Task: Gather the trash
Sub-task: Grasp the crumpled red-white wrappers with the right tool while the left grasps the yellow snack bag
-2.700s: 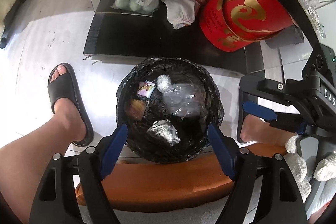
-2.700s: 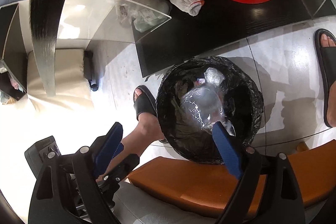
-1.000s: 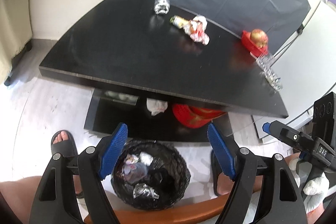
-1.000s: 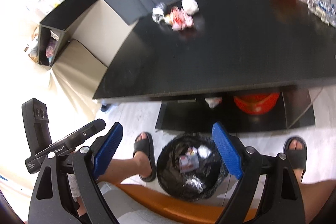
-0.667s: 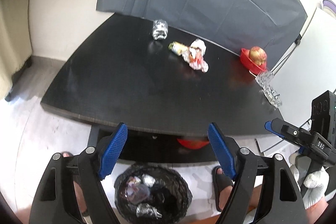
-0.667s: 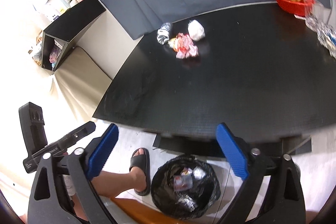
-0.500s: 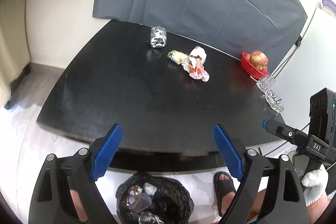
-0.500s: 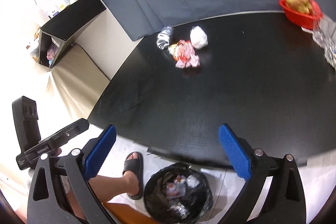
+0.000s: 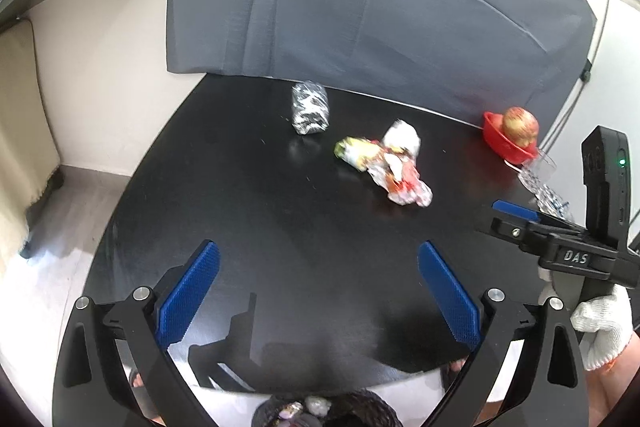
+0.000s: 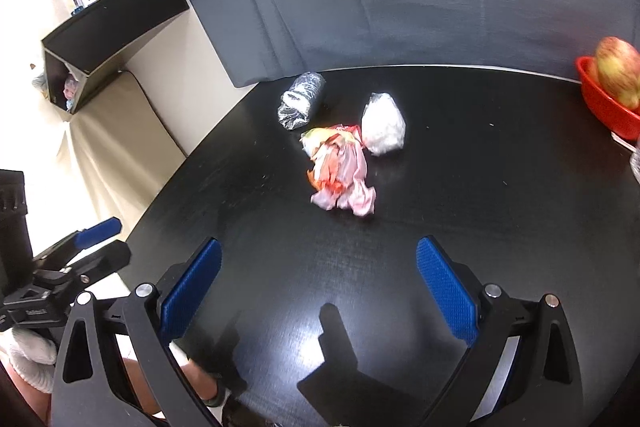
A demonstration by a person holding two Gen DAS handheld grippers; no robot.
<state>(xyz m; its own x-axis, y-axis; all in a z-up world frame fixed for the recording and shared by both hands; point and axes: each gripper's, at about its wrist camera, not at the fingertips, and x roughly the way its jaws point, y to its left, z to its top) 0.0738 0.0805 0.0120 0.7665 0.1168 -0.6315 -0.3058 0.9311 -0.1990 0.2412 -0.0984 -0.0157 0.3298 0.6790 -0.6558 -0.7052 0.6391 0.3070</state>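
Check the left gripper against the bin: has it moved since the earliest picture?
Yes. The left gripper, open and empty, has risen from over the bin and now faces the table; the bin sits at the bottom edge.

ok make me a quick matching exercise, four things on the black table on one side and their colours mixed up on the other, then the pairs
Things:
1. crumpled foil piece
2. plastic bag wad
3. crumpled snack wrapper
4. fruit bowl

Colours:
A. plain red
B. pink, orange and white print
C. silver with dark creases
D. translucent white

Pairs: 1-C, 2-D, 3-B, 4-A
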